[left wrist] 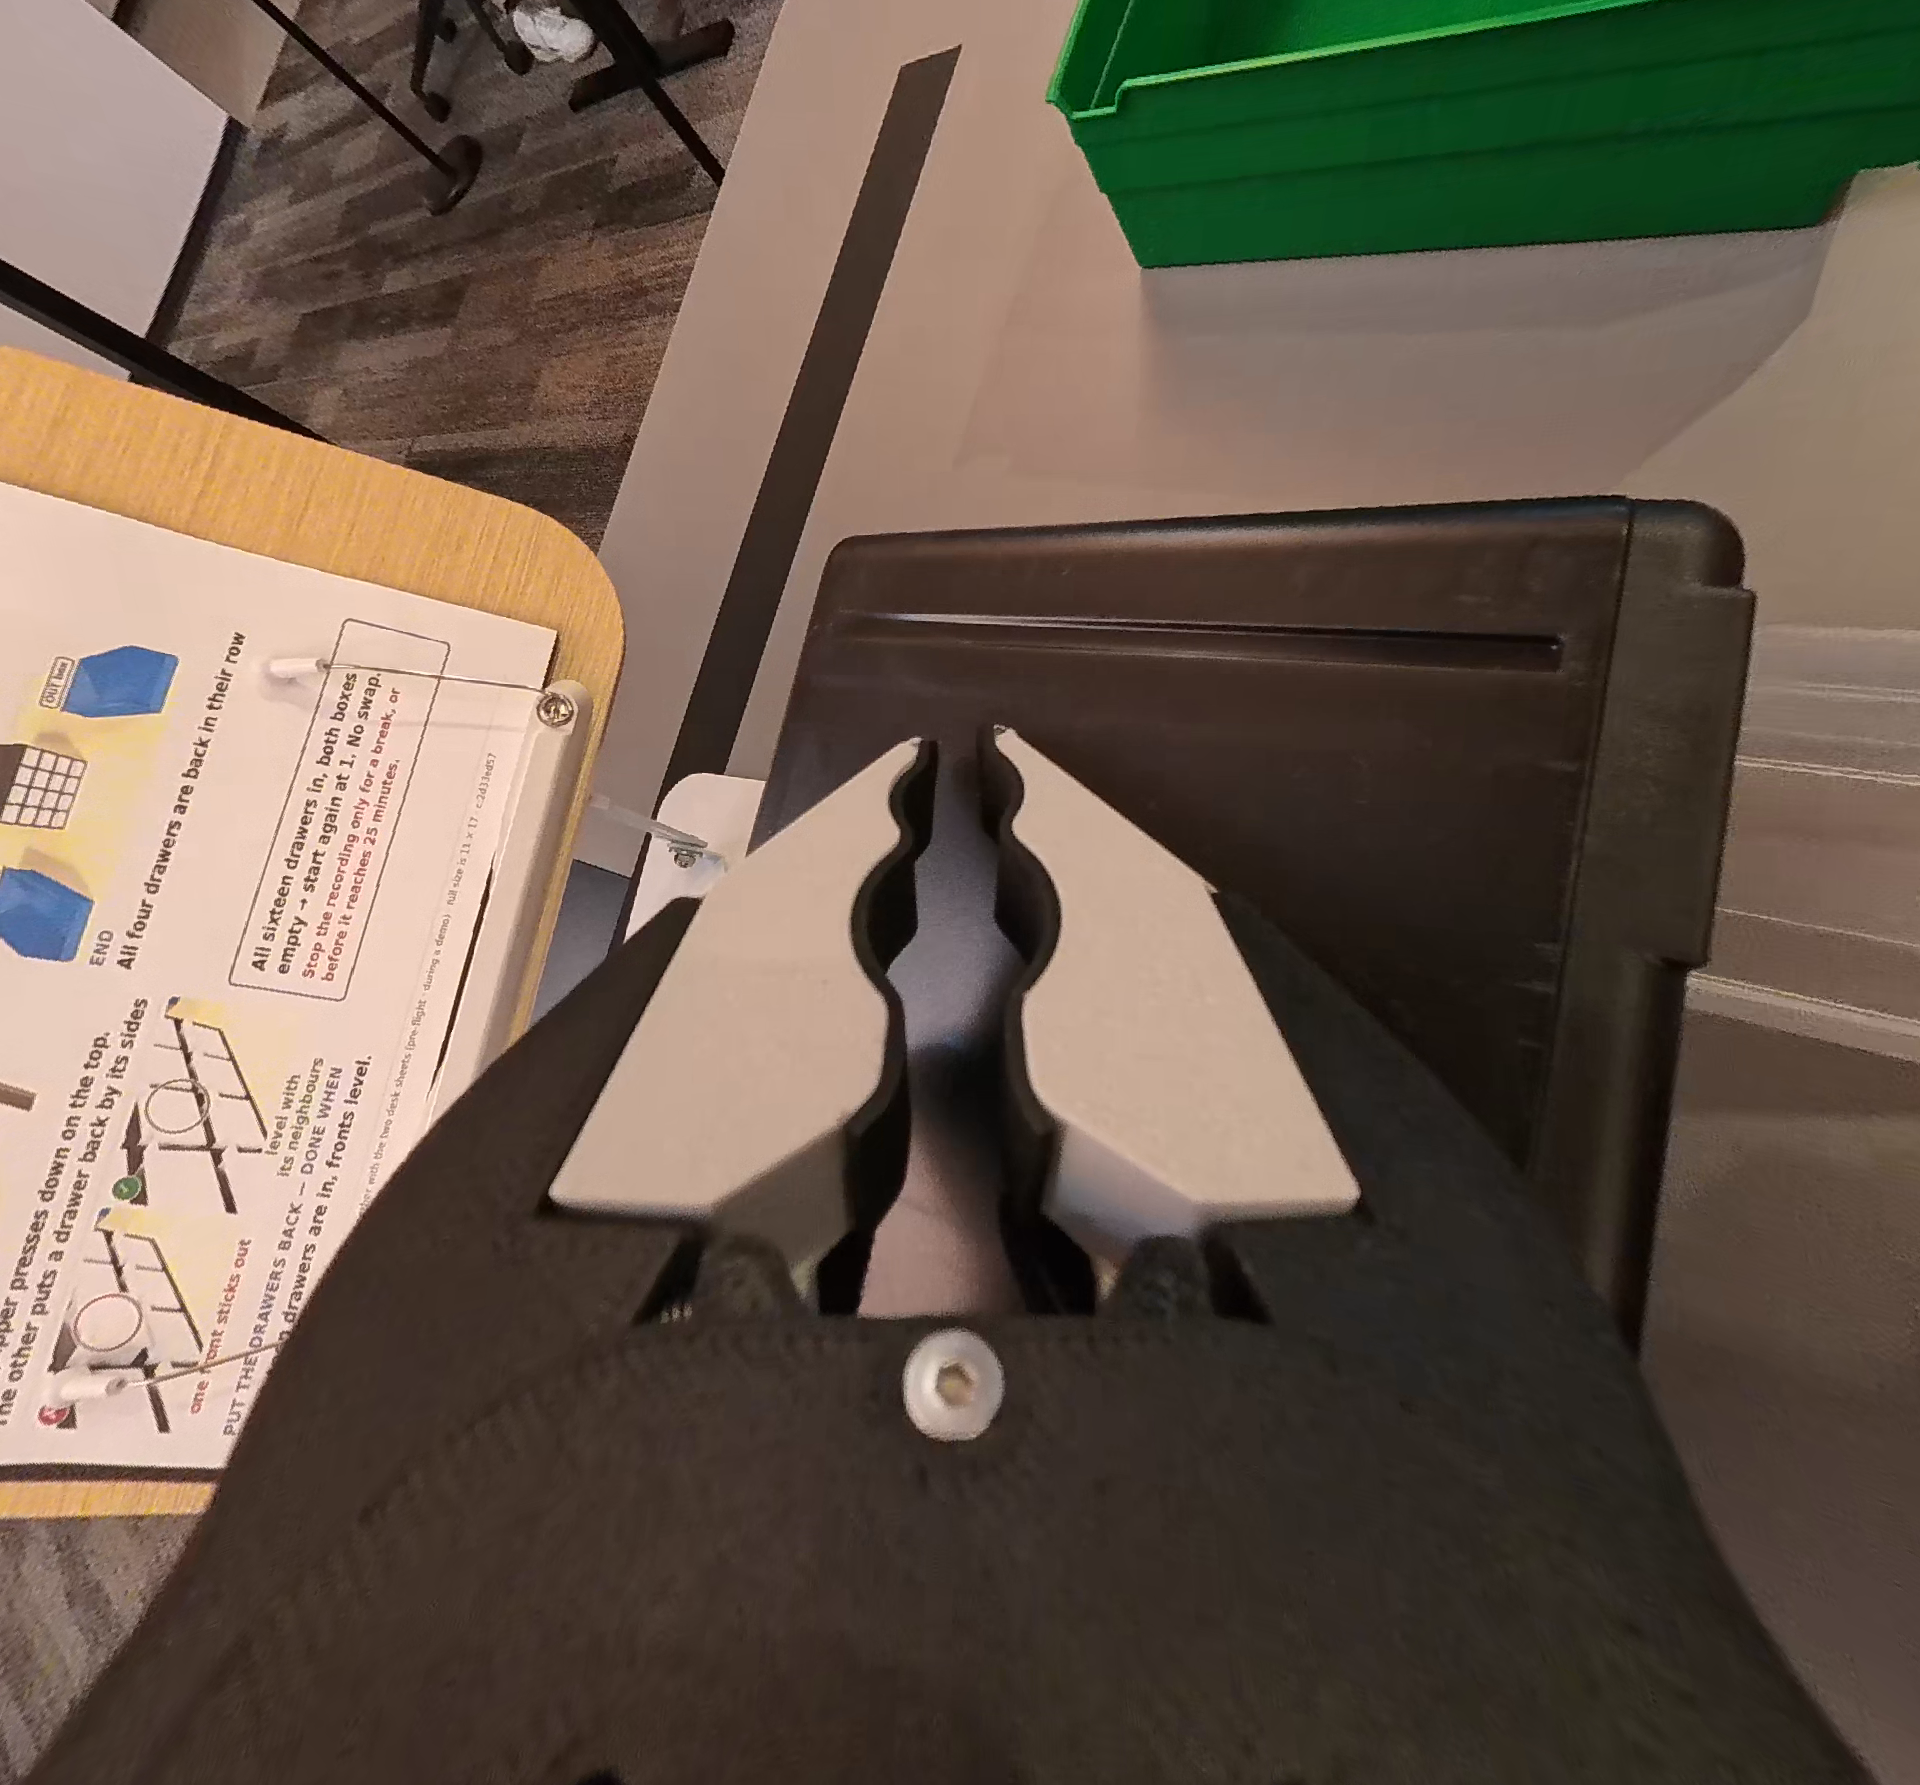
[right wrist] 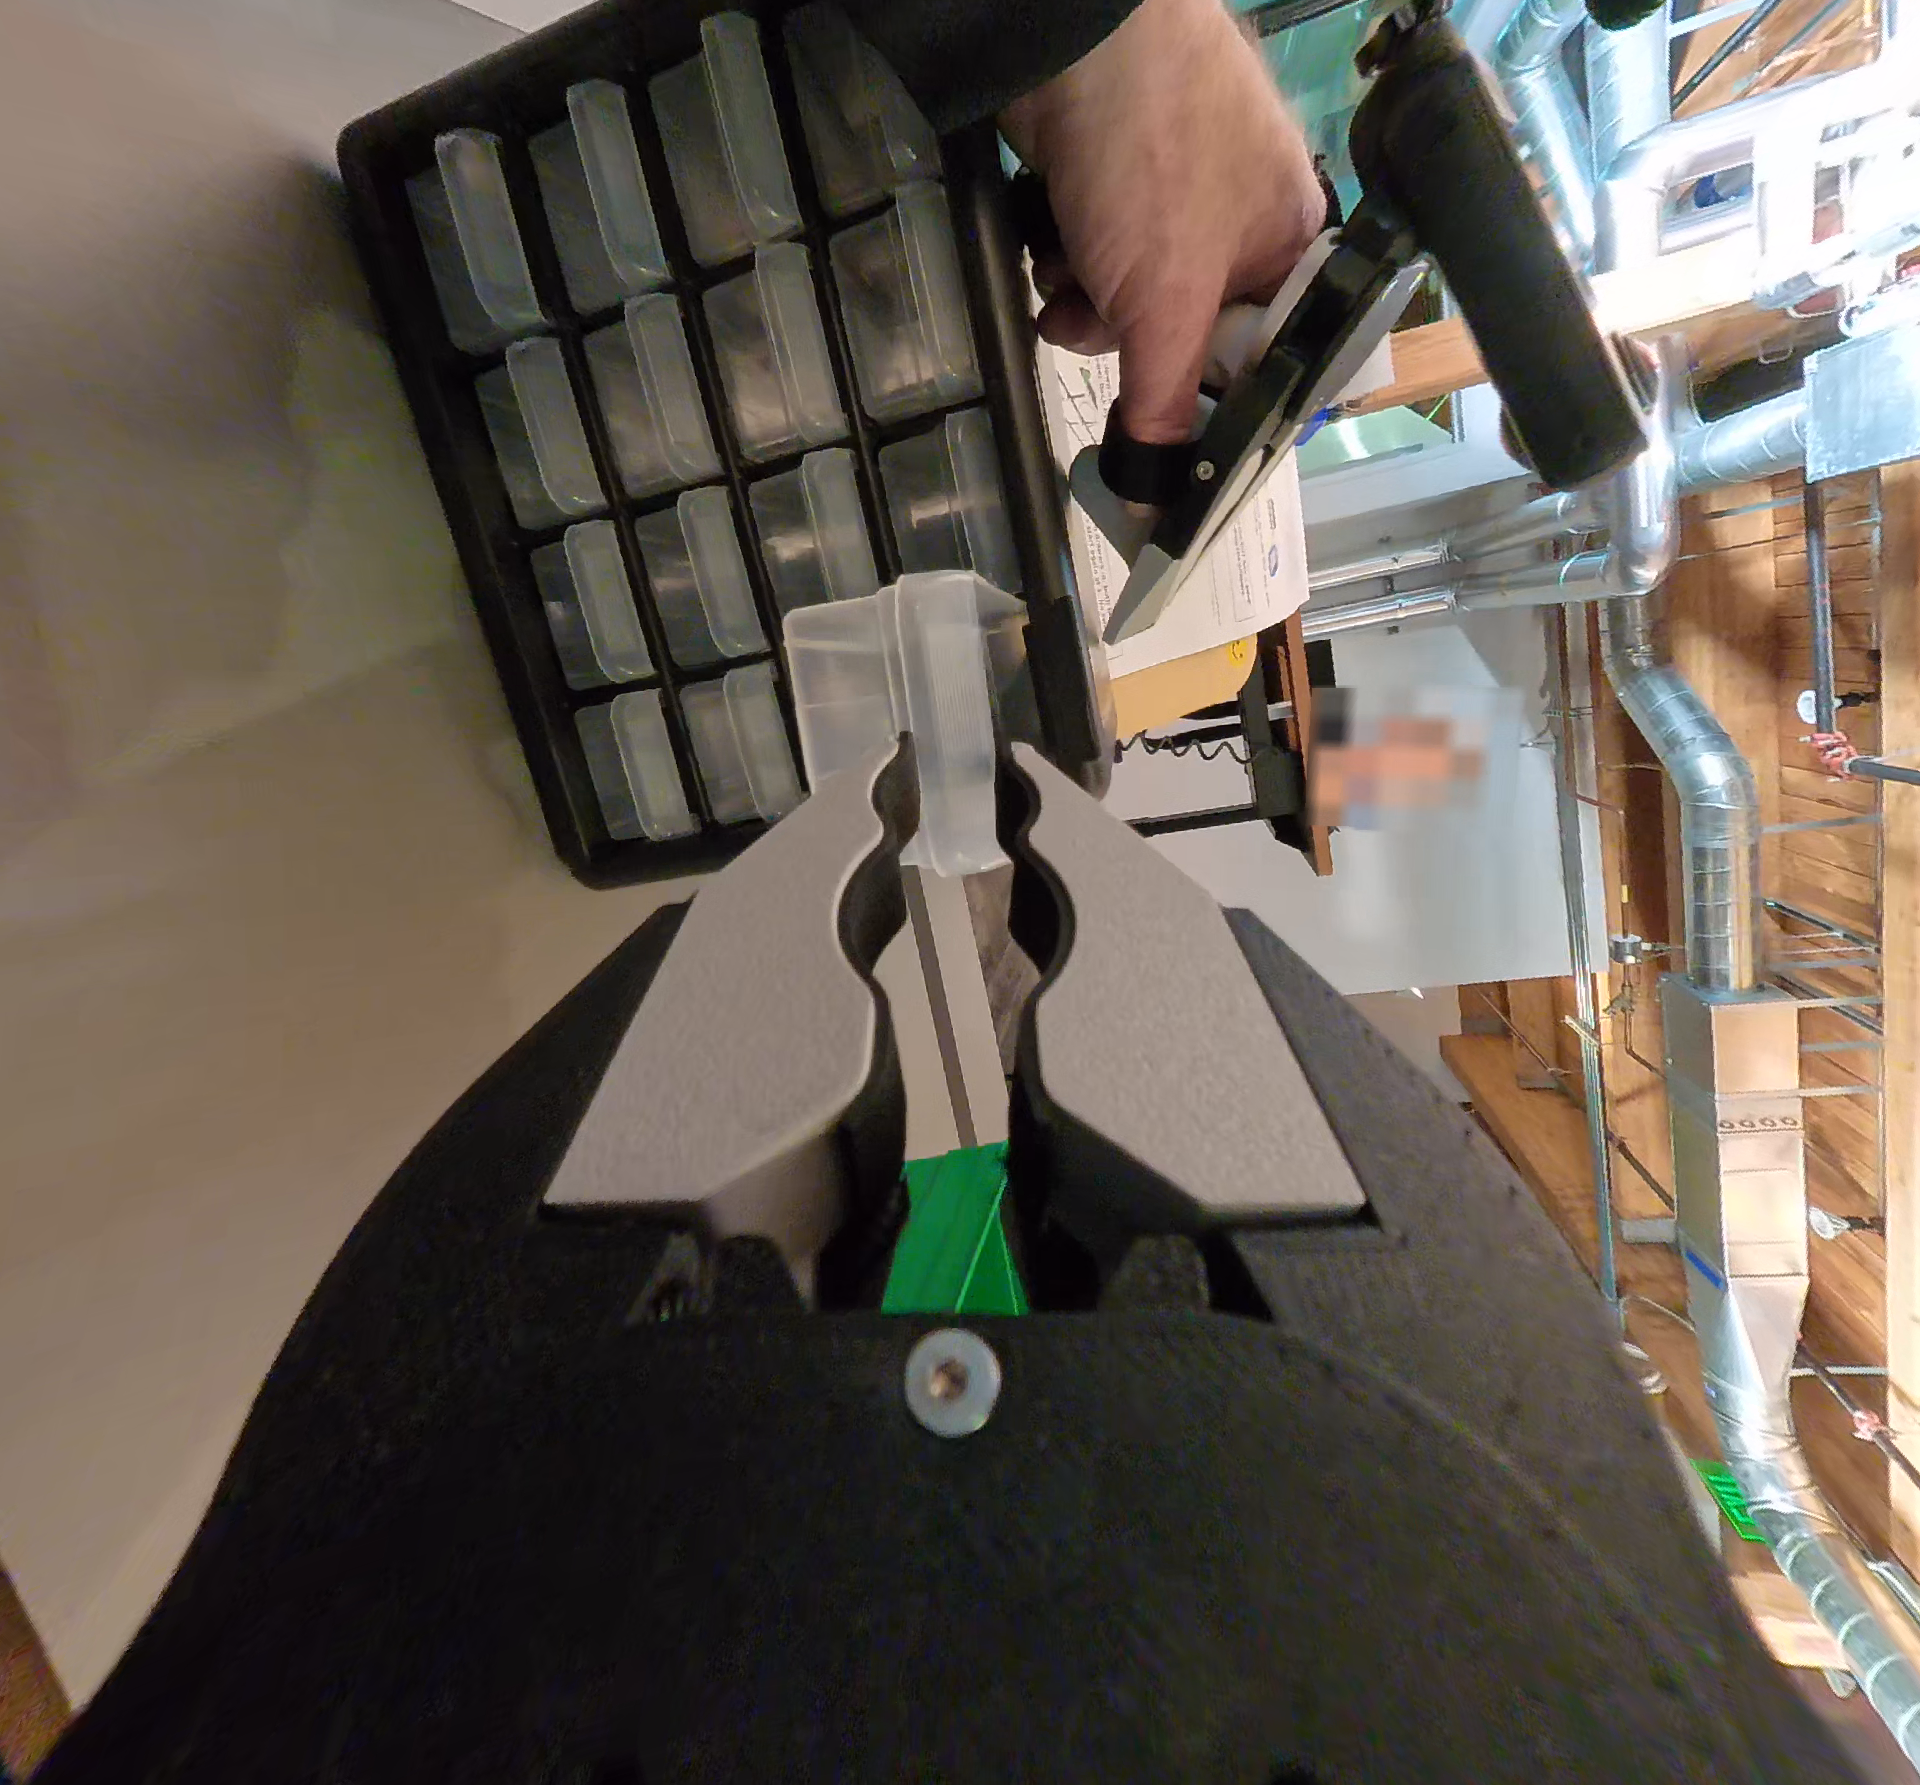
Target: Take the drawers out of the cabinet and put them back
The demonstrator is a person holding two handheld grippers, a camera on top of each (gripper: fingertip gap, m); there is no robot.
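The black cabinet (right wrist: 457, 447) shows its front grid of several clear drawers in the right wrist view, which is rolled sideways. My right gripper (right wrist: 951, 764) is shut on the front handle of one clear drawer (right wrist: 862, 665), which sticks out of a corner slot of the grid. In the left wrist view my left gripper (left wrist: 956, 748) is shut and empty, with its tips over the cabinet's flat black top (left wrist: 1299, 800). It also shows in the right wrist view (right wrist: 1164, 572), held by a hand beside the cabinet's top.
A green bin (left wrist: 1455, 73) stands on the grey table (left wrist: 1039, 364) beyond the cabinet. A printed sheet (left wrist: 260, 904) lies on a wooden board (left wrist: 566, 592) at the left, past the table edge. Chair and table legs stand on the carpet beyond.
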